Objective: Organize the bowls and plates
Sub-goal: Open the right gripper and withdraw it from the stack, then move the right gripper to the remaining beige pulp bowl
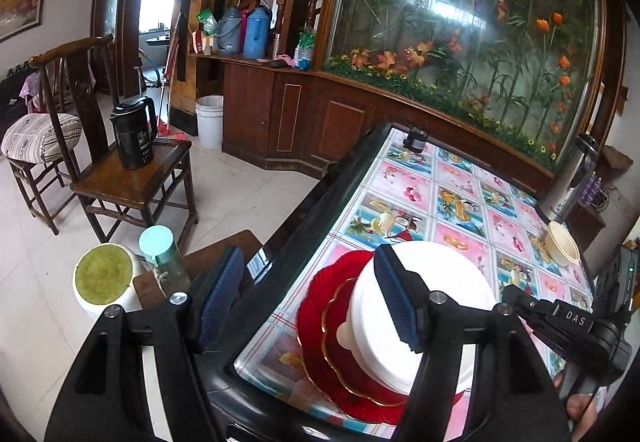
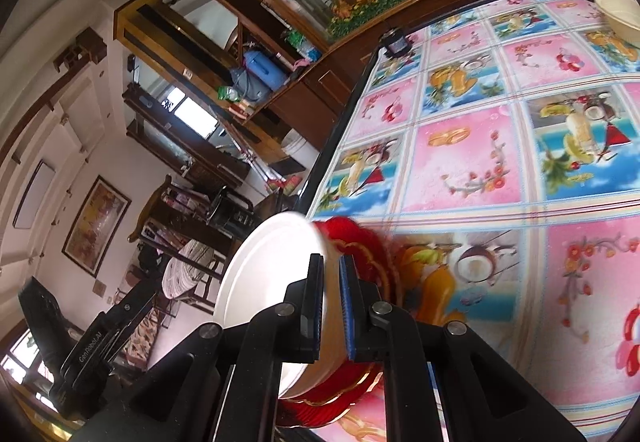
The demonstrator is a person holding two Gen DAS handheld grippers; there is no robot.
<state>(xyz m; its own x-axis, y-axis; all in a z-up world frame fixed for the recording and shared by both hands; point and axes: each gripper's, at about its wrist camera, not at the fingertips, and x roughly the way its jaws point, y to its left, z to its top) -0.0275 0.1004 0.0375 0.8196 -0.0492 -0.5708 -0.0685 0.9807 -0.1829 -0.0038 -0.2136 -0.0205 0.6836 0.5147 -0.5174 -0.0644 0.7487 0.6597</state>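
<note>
A white bowl (image 1: 424, 306) sits upside down on a small red plate with a gold rim (image 1: 334, 326), which lies on a larger red plate (image 1: 312, 306) at the table's near left corner. My right gripper (image 2: 331, 306) is shut on the white bowl's (image 2: 264, 262) rim; it also shows in the left wrist view (image 1: 560, 318) at the right. The red plates (image 2: 360, 246) lie under the bowl. My left gripper (image 1: 310, 302) is open and empty, its right finger (image 1: 396, 302) over the bowl, its left finger (image 1: 220, 298) off the table edge. A cream bowl (image 1: 562, 248) stands at the far right.
The table has a fruit-print cloth (image 1: 460, 202) and a black rim (image 1: 304, 218). A steel thermos (image 1: 568, 178) stands behind the cream bowl and a small dark jar (image 1: 415, 140) at the far corner. A chair with a black kettle (image 1: 134, 132) and a stool with a bottle (image 1: 162, 256) stand left.
</note>
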